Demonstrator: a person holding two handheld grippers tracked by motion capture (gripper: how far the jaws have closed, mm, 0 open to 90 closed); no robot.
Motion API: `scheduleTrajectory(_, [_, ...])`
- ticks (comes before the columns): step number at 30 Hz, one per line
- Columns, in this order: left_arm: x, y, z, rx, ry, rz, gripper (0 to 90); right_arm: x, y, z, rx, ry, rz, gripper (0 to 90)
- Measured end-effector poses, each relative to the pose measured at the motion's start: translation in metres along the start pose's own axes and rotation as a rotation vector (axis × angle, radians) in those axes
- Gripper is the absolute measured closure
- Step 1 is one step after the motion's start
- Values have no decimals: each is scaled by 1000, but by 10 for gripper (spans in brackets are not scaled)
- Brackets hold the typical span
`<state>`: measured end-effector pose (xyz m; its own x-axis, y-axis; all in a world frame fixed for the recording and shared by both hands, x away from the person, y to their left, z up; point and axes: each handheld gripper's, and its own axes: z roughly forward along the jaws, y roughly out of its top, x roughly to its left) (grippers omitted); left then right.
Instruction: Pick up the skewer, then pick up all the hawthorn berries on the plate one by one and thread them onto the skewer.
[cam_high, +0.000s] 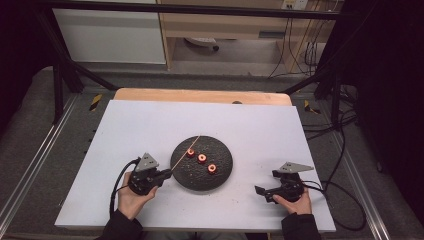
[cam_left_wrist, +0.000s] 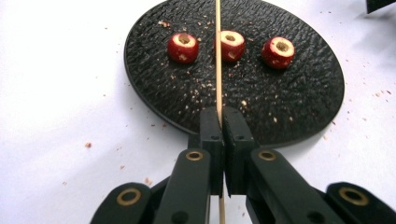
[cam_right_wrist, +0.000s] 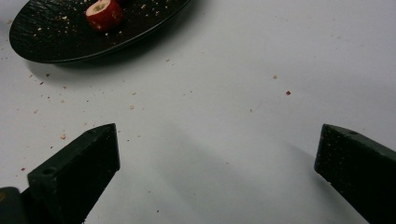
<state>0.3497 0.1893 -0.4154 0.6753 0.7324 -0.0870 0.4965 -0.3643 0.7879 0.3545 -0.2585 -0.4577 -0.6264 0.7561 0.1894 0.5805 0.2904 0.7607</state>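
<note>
Skewer lined up on the fruit, with a slip or a roll the main risk

The left tool (cam_left_wrist: 219, 116) was clamped shut on a thin skewer (cam_left_wrist: 218, 56), its tip reaching over the black plate (cam_left_wrist: 154, 88) towards the middle of three cored red fruit pieces (cam_left_wrist: 230, 45) lying in a row. In my judgement the stick could have glanced off the rounded skin and sent the piece rolling across the plate or onto the white counter (cam_high: 130, 130), since nothing braced it. The skewer was slender and gripped far from its tip, so it might also have bent or slid back between the pads under a push. The right tool (cam_right_wrist: 217, 149) stood wide open and empty (resting over bare counter near the plate's edge), well apart from the fruit, and so gave it no support.
</note>
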Motion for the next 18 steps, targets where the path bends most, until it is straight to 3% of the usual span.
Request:
scheduleTrajectory(7, [6,-14,-11,-59,-21,-5,878,1,1,1,3,-6,5,8])
scheduleTrajectory(18, [13,-34,-18,-72,-36,5,878,10,9,6,3,-17,0,5])
